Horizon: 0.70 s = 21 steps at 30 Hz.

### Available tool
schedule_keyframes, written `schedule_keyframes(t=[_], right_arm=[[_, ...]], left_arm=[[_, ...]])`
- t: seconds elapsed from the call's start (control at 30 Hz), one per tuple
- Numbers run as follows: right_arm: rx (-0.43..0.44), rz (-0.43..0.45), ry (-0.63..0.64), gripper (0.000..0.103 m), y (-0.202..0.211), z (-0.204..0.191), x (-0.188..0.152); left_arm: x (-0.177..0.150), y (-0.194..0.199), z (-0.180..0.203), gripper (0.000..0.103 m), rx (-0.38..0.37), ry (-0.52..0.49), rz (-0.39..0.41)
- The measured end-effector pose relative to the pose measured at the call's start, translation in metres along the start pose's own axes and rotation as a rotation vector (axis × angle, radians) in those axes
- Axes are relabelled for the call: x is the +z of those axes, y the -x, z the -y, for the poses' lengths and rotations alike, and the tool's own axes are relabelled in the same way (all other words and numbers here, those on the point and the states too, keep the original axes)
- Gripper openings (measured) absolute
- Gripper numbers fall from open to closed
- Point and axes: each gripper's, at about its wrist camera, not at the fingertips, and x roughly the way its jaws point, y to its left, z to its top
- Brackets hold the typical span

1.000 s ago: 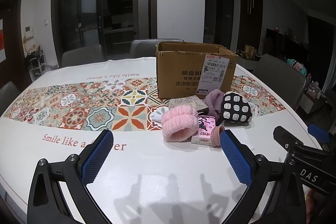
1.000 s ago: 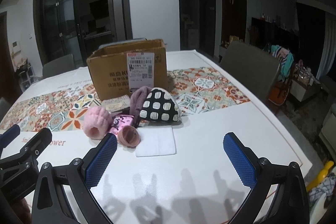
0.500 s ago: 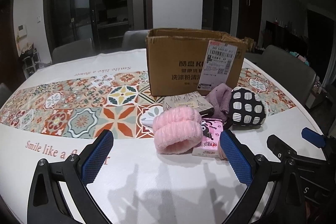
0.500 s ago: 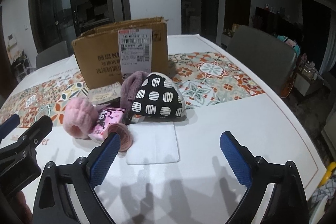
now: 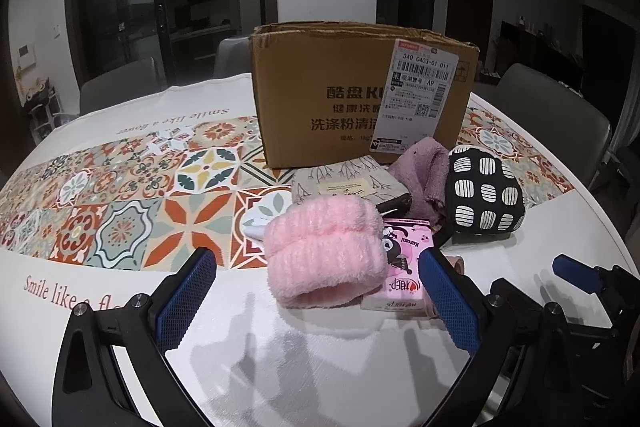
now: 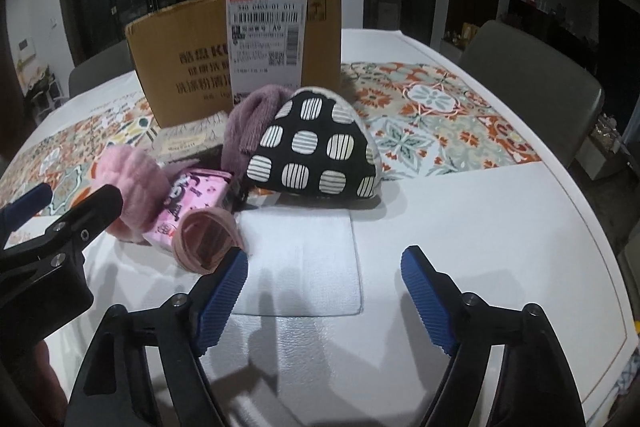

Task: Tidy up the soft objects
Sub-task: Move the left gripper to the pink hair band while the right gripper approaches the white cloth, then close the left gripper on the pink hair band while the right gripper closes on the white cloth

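Soft objects lie heaped on the table [image 5: 320,367] just in front of the cardboard box [image 5: 340,99], which stands upright on the patterned runner with its top open and a shipping label on its near face. In the left wrist view, nearest the camera is a fluffy pink band [image 5: 324,255], with a pink tissue pack [image 5: 404,267] touching its right side. Behind them lies a flat beige printed pack [image 5: 344,183] against the foot of the box, then a mauve plush cloth [image 5: 424,175], and farthest right a black pouch with white striped squares [image 5: 484,195]. The left gripper [image 5: 316,299] hangs low over the table with its blue pads spread wide; the pink band sits just beyond and between them, untouched. In the right wrist view, a flat white cloth [image 6: 304,259] lies on the bare tabletop near the pouch [image 6: 316,151], and a pinkish-brown hair loop [image 6: 208,239] rests at its left edge, leaning on the tissue pack [image 6: 188,203]. The right gripper [image 6: 324,291] also stands wide open and empty, its pads to either side of the white cloth's near end, the left pad close beside the hair loop.
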Motion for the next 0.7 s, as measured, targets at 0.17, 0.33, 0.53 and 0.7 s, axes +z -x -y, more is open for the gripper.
schedule_keyframes(t=[0.17,0.33,0.53,0.7], right_arm=[[-0.007,-0.022,0.019,0.075,-0.008,-0.002,-0.001],[0.000,-0.047,0.028,0.068,-0.016,-0.003,-0.003],[0.034,-0.078,0.029,0.058,-0.025,-0.005,-0.006],[0.060,-0.072,0.056,0.044,-0.024,-0.010,-0.006]], left_arm=[[0.001,-0.010,0.004,0.092,-0.015,0.001,-0.027],[0.000,-0.016,0.005,0.079,-0.011,-0.007,-0.048],[-0.006,-0.020,0.001,0.065,-0.025,0.020,-0.096],[-0.008,-0.022,0.000,0.051,-0.062,0.039,-0.121]])
